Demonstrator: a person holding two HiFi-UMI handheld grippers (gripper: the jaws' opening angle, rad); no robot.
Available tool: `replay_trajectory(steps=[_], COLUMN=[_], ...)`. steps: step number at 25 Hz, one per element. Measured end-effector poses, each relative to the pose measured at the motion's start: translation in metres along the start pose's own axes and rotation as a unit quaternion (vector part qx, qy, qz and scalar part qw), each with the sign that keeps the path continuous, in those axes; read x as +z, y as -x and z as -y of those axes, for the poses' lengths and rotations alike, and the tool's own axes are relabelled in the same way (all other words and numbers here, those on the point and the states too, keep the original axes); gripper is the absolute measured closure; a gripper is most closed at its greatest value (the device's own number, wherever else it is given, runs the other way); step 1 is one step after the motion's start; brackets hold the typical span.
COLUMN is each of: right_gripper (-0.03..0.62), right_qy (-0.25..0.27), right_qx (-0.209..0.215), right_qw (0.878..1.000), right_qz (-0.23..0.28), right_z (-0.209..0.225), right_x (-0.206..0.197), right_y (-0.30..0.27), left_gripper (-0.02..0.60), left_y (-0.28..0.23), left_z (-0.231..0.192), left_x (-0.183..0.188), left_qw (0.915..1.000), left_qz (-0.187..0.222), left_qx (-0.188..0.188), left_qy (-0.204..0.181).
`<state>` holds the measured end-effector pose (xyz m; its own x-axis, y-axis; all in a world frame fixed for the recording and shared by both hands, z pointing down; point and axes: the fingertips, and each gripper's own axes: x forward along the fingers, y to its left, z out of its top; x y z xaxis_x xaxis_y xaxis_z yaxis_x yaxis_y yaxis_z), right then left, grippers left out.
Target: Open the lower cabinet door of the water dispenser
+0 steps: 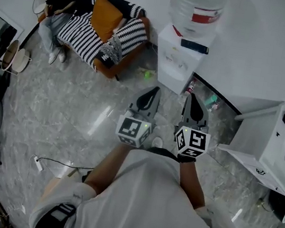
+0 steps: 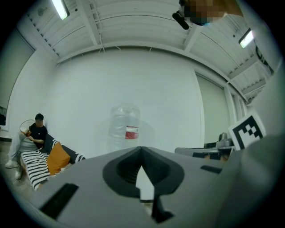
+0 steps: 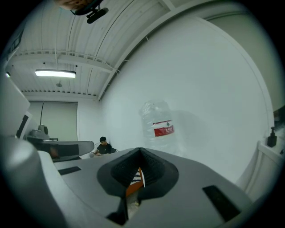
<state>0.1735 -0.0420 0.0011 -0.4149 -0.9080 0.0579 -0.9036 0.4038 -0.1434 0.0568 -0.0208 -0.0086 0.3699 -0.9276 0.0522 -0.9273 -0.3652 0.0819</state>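
Observation:
The white water dispenser [image 1: 176, 62] stands against the far wall with a clear bottle [image 1: 197, 6] on top. From above, its lower cabinet door cannot be made out. My left gripper [image 1: 153, 91] and right gripper [image 1: 194, 96] are held level, side by side, a short way in front of the dispenser and apart from it. Both have their jaws shut with nothing in them. In the left gripper view the closed left gripper [image 2: 141, 149] hides the dispenser body, and only the bottle [image 2: 126, 129] shows. The right gripper [image 3: 140, 150] likewise leaves only the bottle [image 3: 161, 127] in sight.
A striped sofa [image 1: 109, 36] with an orange cushion and a seated person [image 1: 56, 11] is at the far left. A white cabinet [image 1: 268, 149] stands at the right. Small bottles [image 1: 211, 102] lie right of the dispenser. A power strip with its cable [image 1: 38, 163] is on the floor at the near left.

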Motion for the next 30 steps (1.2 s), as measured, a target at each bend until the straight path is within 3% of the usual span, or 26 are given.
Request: replay_trajectory(steps=[7,18,25,30], right_gripper=[0.585,0.586,0.585,0.586], right_qy=[0.011,0.024,0.039,0.037], right_qx=[0.0,-0.006,0.011,0.01], right_qw=[1.0,0.997,0.994,0.992], right_qz=[-0.011,-0.069,-0.099,-0.121], right_z=[-0.005,-0.009,-0.013,-0.001], right_x=[-0.004,-0.056,-0.122,-0.189], right_y=[-0.008,-0.022,-0.044,-0.063], left_gripper=[0.568,0.568,0.568,0.568], left_y=[-0.012,-0.025,-0.043,-0.06], left_z=[-0.013,-0.018,-0.036,-0.056], left_x=[-0.003,-0.056,-0.118,-0.18], left_qw=[0.9999,0.9971,0.9949,0.9943], left_qz=[-0.01,-0.061,-0.07,-0.073], left_qx=[-0.009,-0.04,-0.059,-0.071], left_qy=[0.005,0.023,0.043,0.033])
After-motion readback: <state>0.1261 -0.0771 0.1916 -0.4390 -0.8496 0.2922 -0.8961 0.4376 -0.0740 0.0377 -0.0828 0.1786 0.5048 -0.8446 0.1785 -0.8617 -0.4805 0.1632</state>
